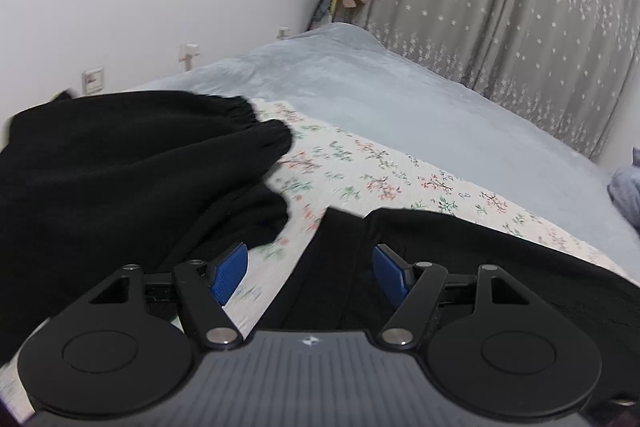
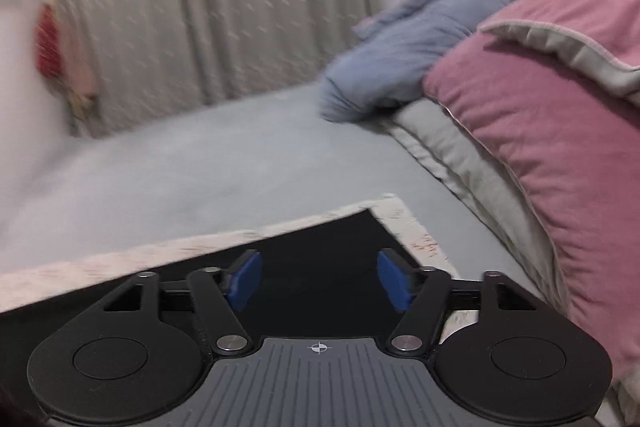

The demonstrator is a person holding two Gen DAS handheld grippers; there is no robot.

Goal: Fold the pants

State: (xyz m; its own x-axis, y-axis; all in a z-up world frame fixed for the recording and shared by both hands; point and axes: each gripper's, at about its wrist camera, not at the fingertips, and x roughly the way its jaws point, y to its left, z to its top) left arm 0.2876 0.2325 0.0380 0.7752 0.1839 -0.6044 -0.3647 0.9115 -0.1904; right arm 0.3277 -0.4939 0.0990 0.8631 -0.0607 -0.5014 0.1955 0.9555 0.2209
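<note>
Bedding fills both views: a grey-blue bed [image 1: 380,95] carries a floral mat [image 1: 360,167], and on that mat lie the black pants [image 1: 120,163].

From the left wrist, the left tongs [image 1: 310,269] stand released, blue pads apart with nothing pressed between them. Black pants cloth lies just below and beyond them, one part spreading away on the right pad's side, a bunched part with a gathered elastic edge on the left pad's side, with a strip of floral mat showing between the two. Beyond the pants the bed runs to a starred grey curtain [image 1: 520,7].

From the right wrist, the right tongs [image 2: 320,279] are likewise released and empty, hovering over the pants [image 2: 320,239] near the mat's corner [image 2: 394,205]. Farther from that corner sit a pink pillow [image 2: 560,147] and a blue blanket [image 2: 408,47].
</note>
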